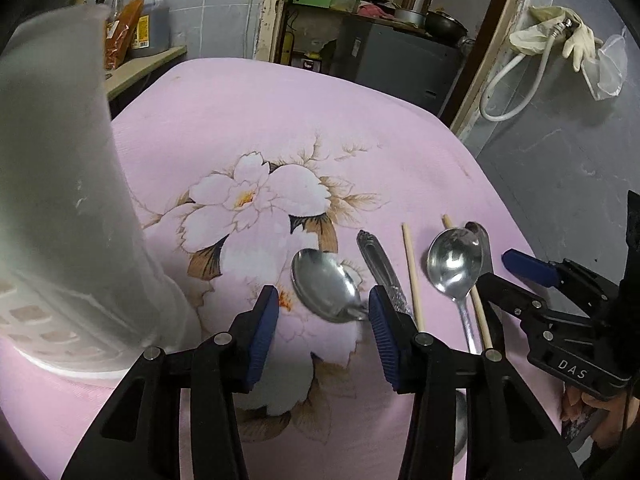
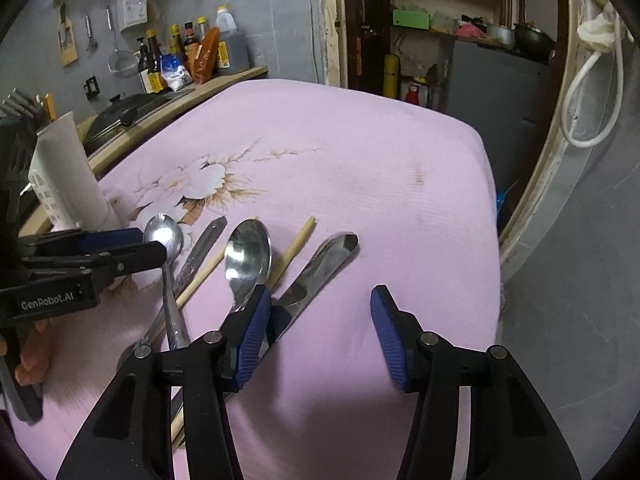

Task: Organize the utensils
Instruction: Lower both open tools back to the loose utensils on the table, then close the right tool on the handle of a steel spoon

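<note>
Hovering low over the pink floral cloth [image 1: 280, 120] on the bench, left tongs [image 1: 322, 334] spread wide, grasping nothing; a spoon [image 1: 324, 288] lies bowl-up between the blue pads [image 1: 264, 332], its handle running under the right-hand pad. Just right of it: an embossed metal handle [image 1: 380, 268], a wooden chopstick [image 1: 412, 276], a second spoon [image 1: 454, 264] with another chopstick [image 1: 480, 320] partly under it, and a further steel piece [image 1: 482, 240] mostly hidden behind that bowl. White slotted utensil holder [image 1: 64, 216] stands upright at far left, close to camera, blurred. Right tongs [image 1: 508, 272] enter from the right edge, fingers parted over the outer utensils. In the right wrist view, right tongs [image 2: 316, 336] released and wide apart, nothing between them but bare cloth [image 2: 360, 168]; left-hand pad [image 2: 252, 340] sits over the handles of a spoon [image 2: 248, 252] and a flat steel utensil [image 2: 320, 264], contact unclear. Chopstick [image 2: 292, 252] lies between those two; left of them another chopstick [image 2: 200, 276], the embossed handle [image 2: 200, 252] and the other spoon [image 2: 164, 236], handles crossing. Left tongs [image 2: 120, 244] come in from the left above that spoon. Holder [image 2: 68, 176] stands upright at the cloth's left edge, near a counter with bottles [image 2: 192, 52].
</note>
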Demonstrator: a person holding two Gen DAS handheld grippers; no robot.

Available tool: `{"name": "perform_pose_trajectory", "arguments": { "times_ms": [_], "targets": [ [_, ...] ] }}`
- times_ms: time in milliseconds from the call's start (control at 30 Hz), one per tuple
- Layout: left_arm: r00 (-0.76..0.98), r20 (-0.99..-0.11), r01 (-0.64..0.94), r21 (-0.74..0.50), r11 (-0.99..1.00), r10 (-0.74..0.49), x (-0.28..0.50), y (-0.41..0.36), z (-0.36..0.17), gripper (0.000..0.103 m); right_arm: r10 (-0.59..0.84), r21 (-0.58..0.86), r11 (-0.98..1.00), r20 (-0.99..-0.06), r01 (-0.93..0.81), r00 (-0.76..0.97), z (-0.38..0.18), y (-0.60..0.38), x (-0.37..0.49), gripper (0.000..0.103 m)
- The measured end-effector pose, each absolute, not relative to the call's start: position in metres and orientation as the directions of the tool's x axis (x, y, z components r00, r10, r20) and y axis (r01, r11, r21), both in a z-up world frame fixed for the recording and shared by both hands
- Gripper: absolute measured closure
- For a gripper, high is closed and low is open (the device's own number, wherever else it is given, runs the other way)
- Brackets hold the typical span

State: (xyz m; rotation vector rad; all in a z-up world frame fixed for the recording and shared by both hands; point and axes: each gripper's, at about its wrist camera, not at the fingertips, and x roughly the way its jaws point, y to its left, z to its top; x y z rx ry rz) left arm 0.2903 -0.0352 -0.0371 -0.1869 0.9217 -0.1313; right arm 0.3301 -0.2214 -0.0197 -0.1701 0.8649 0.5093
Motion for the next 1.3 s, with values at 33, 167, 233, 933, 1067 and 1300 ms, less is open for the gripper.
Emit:
{"name": "perform_pose_trajectory", "arguments": {
  "times_ms": [33, 167, 233, 933, 1067, 1300],
  "targets": [
    [0.6, -0.777, 0.025, -0.219, 0.975, -0.189, 0.291, -0.036, -0.037, 0.065, 0.361, 0.063, 0.867, -0.764, -0.495, 0.535, -0.02, -0.221, 0.332, 0.056],
    [0.609, -0.773, -0.004, -0.223, 0.975, -0.175, 0.292, -0.038, -0.037, 0.081, 0.381, 0.085, 0.858, -0.768, -0.507, 0.515, -0.02, -0.218, 0.339, 0.065],
    [0.607, -0.774, -0.006, -0.229, 0.973, -0.179, 0.294, -0.038, -0.037, 0.09, 0.393, 0.1, 0.853, -0.77, -0.512, 0.504, -0.021, -0.218, 0.342, 0.075],
    [0.539, -0.788, 0.06, -0.318, 0.946, -0.299, 0.272, -0.042, -0.029, 0.102, 0.374, 0.031, 0.815, -0.79, -0.578, 0.486, -0.012, -0.214, 0.271, 0.096],
    [0.532, -0.782, 0.069, -0.341, 0.937, -0.324, 0.258, -0.035, -0.027, 0.103, 0.353, -0.017, 0.798, -0.797, -0.602, 0.49, -0.016, -0.212, 0.242, 0.096],
    [0.502, -0.78, 0.06, -0.4, 0.914, -0.374, 0.241, -0.012, -0.023, 0.103, 0.367, -0.006, 0.775, -0.809, -0.632, 0.459, -0.021, -0.205, 0.208, 0.094]
  ]
}}
